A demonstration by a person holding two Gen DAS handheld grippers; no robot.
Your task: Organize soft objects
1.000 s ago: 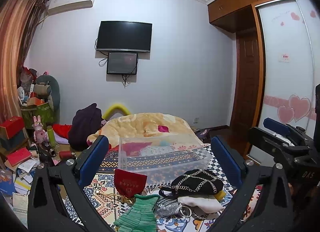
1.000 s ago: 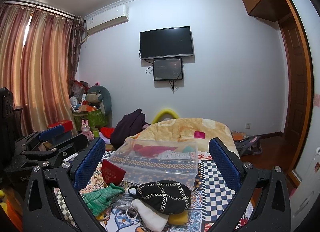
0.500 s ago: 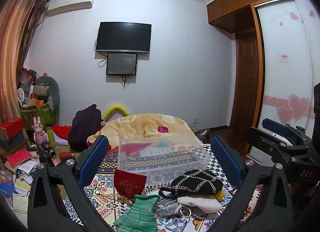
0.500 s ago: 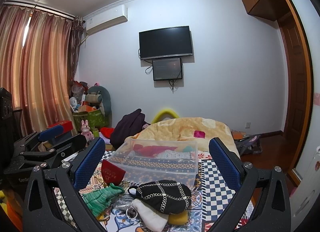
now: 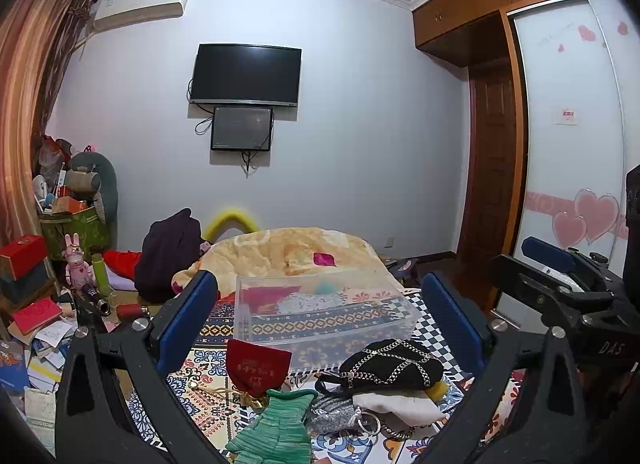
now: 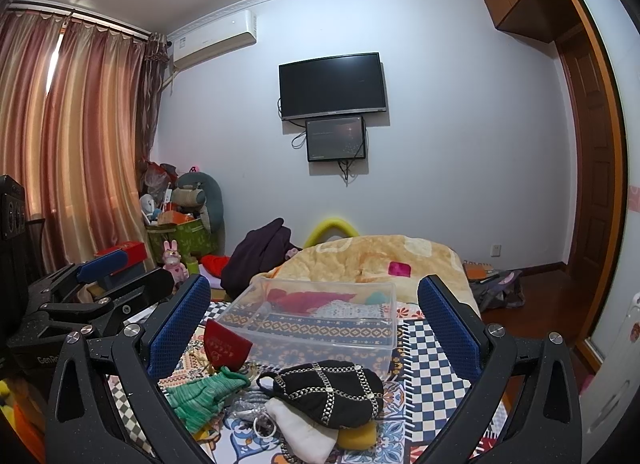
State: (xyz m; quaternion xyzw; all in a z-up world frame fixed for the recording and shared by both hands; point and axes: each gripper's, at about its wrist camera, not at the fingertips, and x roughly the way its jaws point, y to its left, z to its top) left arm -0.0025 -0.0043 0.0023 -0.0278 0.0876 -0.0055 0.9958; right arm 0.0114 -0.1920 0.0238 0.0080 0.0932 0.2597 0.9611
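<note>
Both tools stand spread wide with nothing between their blue ribbed pads: the left tool (image 5: 320, 324) and the right tool (image 6: 316, 324) hover above a heap of soft things on the patterned bed cover (image 6: 424, 348). Nearest lie a green knitted piece (image 5: 272, 436), a red velvety pouch (image 5: 256, 364), a black quilted bag (image 6: 328, 388) crossed by chain, and a white cloth (image 6: 300, 428) under it. Just beyond sits a clear plastic bin (image 6: 320, 320), open-topped, fabrics inside. Only the right view shows the curtains (image 6: 68, 143); only the left shows the heart-decorated wardrobe door (image 5: 572, 167).
</note>
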